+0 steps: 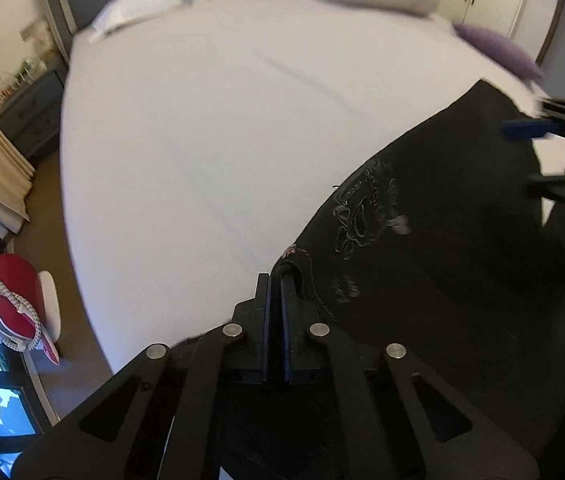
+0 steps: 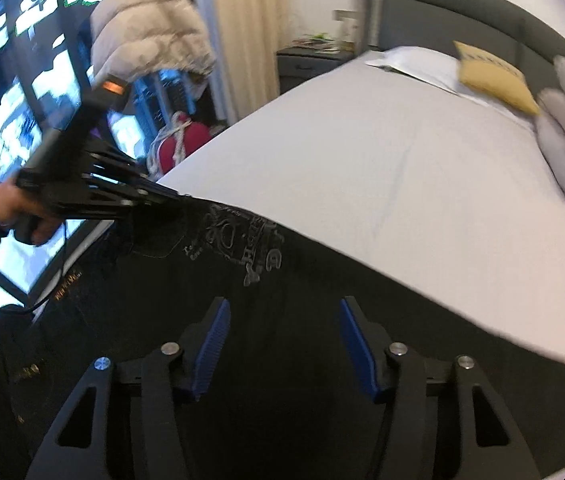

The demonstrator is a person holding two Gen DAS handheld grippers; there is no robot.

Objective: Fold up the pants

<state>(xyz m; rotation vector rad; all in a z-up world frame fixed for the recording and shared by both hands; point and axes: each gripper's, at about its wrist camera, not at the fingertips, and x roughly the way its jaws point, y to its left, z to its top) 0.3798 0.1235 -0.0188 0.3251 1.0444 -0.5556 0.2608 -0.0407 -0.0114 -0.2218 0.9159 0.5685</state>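
No text can be read with any certainty. The black pants (image 2: 322,320) carry a pale printed design (image 2: 242,240) with letter-like shapes in it, seen in the right wrist view, but the blur keeps the letters from being made out; a small line of script sits just left of it, also unreadable. A short gold mark (image 2: 67,282) stands on dark cloth near the left edge of that view, too small to read. In the left wrist view the pants show a grey stitched figure (image 1: 366,216) with no legible words. The yellow cushion (image 2: 494,76) bears a dark line of print, blurred past reading.
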